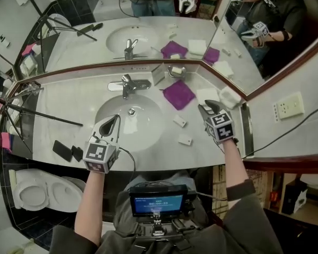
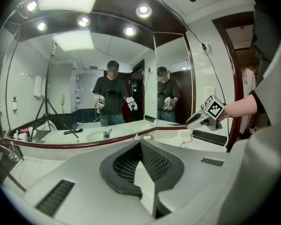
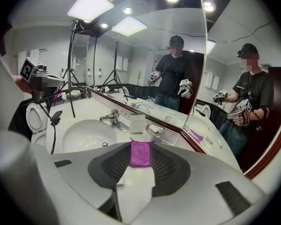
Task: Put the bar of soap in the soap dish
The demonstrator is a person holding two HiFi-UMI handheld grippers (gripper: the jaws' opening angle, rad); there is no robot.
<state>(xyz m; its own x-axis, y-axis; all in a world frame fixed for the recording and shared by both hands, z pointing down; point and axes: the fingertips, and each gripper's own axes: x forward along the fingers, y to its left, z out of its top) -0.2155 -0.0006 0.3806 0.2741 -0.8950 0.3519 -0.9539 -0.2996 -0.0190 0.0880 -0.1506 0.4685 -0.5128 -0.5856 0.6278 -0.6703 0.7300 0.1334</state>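
A metal soap dish [image 1: 176, 71] [image 3: 154, 131] stands at the back of the counter by the mirror, with a white bar [image 3: 154, 128] lying in it. Two small white wrapped soaps [image 1: 179, 121] [image 1: 185, 139] lie on the counter right of the basin. My right gripper [image 1: 206, 109] [image 3: 140, 146] hovers over the counter's right part and points toward the dish; its jaws stand open with nothing between them. My left gripper [image 1: 112, 121] [image 2: 141, 144] is shut and empty, above the basin's [image 1: 148, 136] left front rim.
A purple cloth [image 1: 179, 93] lies between the right gripper and the dish. White folded towels [image 1: 208, 95] sit at the right by the mirror. The faucet [image 1: 128, 84] is behind the basin. Dark phones [image 1: 62, 150] and a tripod leg [image 1: 42, 116] are at the left, with a toilet [image 1: 34, 192] below.
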